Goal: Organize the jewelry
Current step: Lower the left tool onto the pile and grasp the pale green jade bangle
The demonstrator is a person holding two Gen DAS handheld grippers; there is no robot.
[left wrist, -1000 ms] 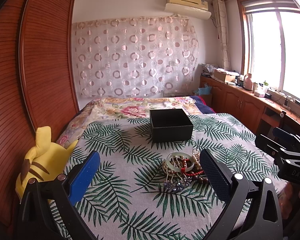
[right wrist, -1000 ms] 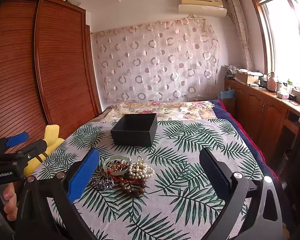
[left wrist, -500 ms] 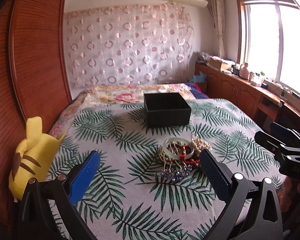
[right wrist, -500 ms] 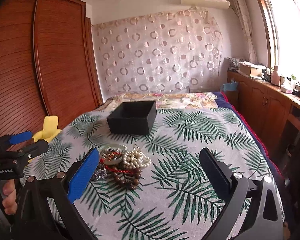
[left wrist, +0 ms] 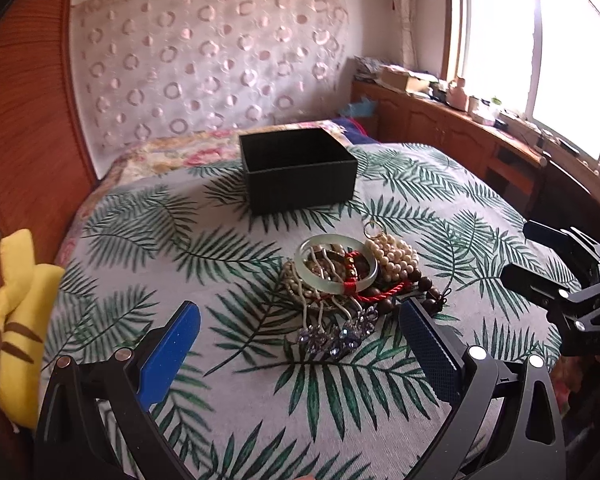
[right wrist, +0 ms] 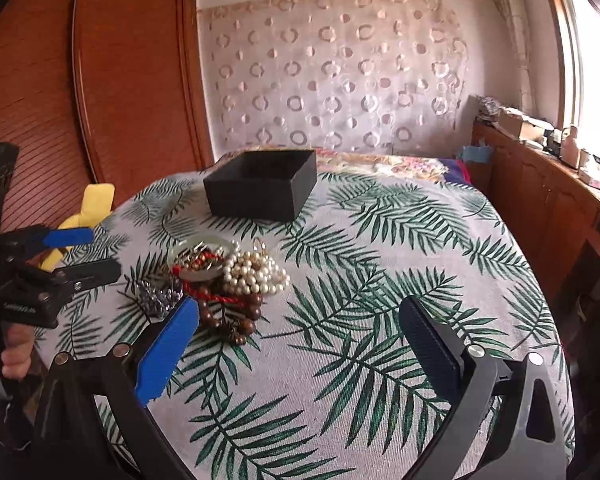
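Note:
A pile of jewelry lies on the leaf-print bedspread: a pale green bangle, a pearl strand, brown wooden beads with red cord and a blue crystal piece. The pile also shows in the right wrist view. An open black box stands behind it, also in the right wrist view. My left gripper is open, just short of the pile. My right gripper is open, the pile by its left finger.
A yellow plush toy lies at the bed's left edge beside a wooden wardrobe. Wooden cabinets with clutter run under the window on the right. The bedspread extends right of the pile.
Both grippers have moved forward and tilted down toward the jewelry pile, which now looks larger and closer. Both stay open.

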